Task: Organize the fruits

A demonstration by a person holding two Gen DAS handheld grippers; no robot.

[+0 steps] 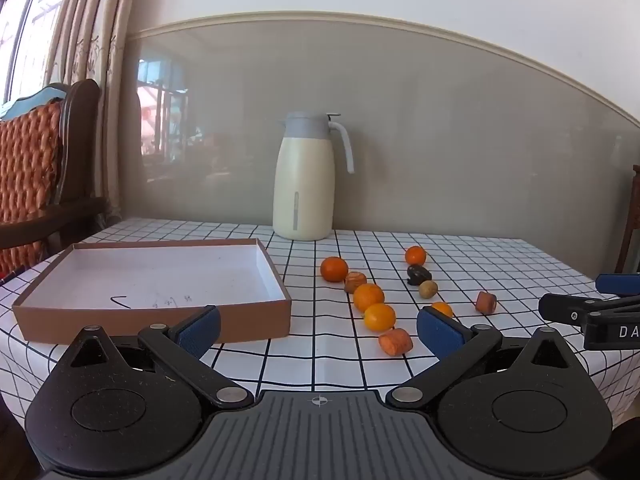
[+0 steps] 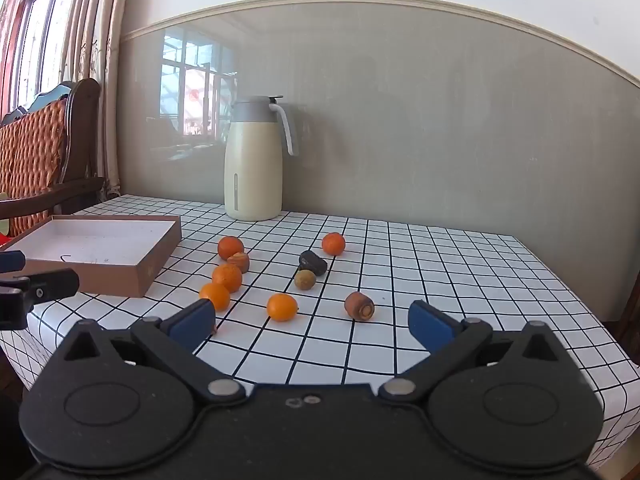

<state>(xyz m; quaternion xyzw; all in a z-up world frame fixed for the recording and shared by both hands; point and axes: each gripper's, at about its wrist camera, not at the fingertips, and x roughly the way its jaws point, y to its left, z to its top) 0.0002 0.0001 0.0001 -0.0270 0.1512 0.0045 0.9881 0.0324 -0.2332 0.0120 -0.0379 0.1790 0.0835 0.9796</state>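
The left gripper (image 1: pixel 318 330) is held wide apart with nothing in it, and so is the right gripper (image 2: pixel 310 320). Both are held just above the near edge of the checked tablecloth (image 2: pixel 440 264). Small oranges (image 2: pixel 230 247), brown pieces (image 2: pixel 359 306) and one dark fruit (image 2: pixel 313 263) are spread out on the cloth. The brown box (image 1: pixel 160 280) is seen on the left, with no fruit inside. A cream jug (image 1: pixel 304 184) is placed far back by the wall.
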